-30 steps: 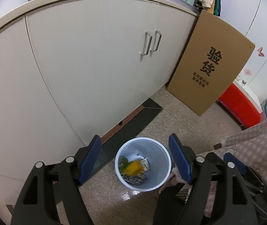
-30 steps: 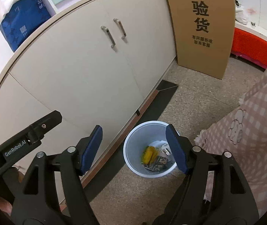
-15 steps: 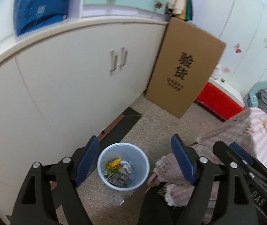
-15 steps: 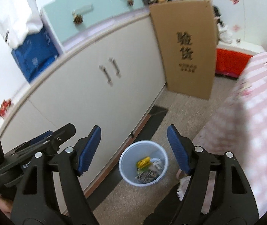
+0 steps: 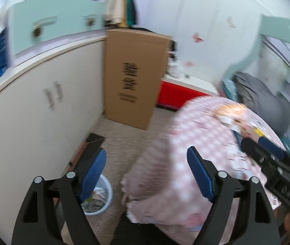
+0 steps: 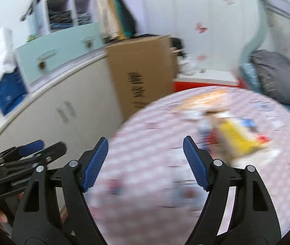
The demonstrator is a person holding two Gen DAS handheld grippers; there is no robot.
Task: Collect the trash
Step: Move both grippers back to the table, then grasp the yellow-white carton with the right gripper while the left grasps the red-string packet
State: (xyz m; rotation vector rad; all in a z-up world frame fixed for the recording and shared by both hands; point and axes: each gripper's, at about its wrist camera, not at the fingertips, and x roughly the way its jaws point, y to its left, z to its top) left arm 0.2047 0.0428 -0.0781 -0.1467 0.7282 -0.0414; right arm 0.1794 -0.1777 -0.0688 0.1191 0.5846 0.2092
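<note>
A pale blue bin [image 5: 102, 196] with trash in it stands on the floor at the lower left, partly behind my left finger. My left gripper [image 5: 146, 155] is open and empty, above the edge of the pink checked tablecloth [image 5: 196, 143]. My right gripper [image 6: 145, 143] hangs over the table; its jaws are opening with nothing between them. Blurred trash lies on the cloth ahead and to the right: a yellow wrapper [image 6: 238, 136] and an orange-white packet [image 6: 206, 98]. The packet [image 5: 230, 112] also shows in the left wrist view, beyond the right gripper [image 5: 267, 159].
A tall cardboard box [image 5: 132, 85] leans against the white cabinet [image 5: 32, 112]. Behind the table a red box [image 5: 177, 96] sits low on the floor. Grey bedding [image 6: 277, 75] lies at the far right. A strip of floor runs between cabinet and table.
Both grippers have risen and swung right, from above the bin to the table. The bin slid to the lower left and left the right wrist view. Both jaws stand slightly wider.
</note>
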